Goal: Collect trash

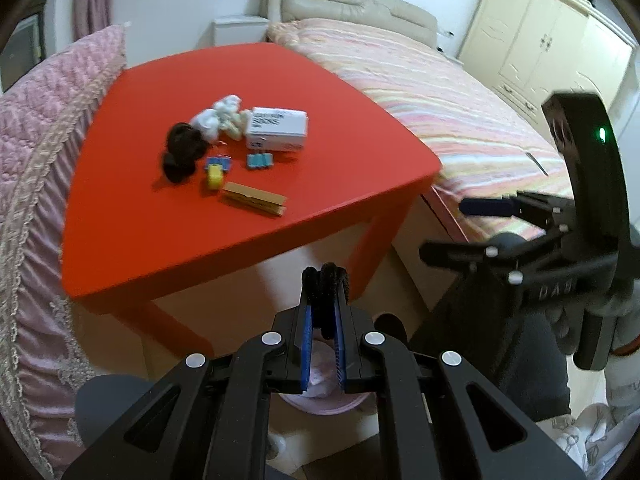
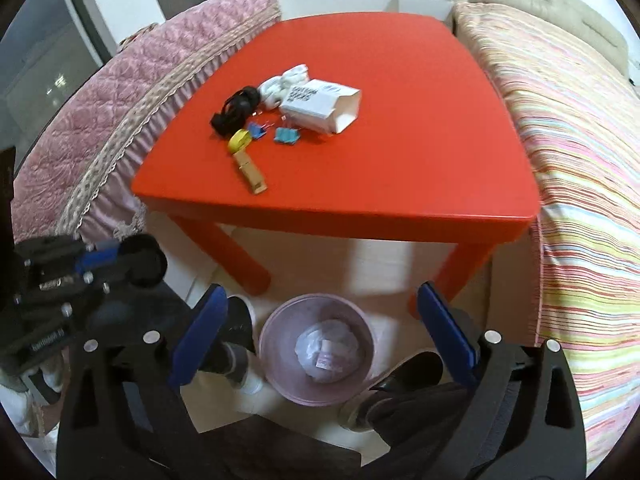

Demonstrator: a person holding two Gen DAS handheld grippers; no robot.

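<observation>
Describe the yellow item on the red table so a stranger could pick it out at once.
Start at the red table beside the striped bed, then find the cluster of clutter left of its middle. At the cluster's near edge, between the black bundle and the tan wooden block, lies the small yellow roll. It is the only yellow thing there.

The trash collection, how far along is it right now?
Done: crumpled white trash already lies in the pink bin. In hand: the left hand-held gripper is shut on a black fuzzy item; the right hand-held gripper is open and empty above the bin. Left: the white box, tissues, blue clips and more on the red table.
</observation>
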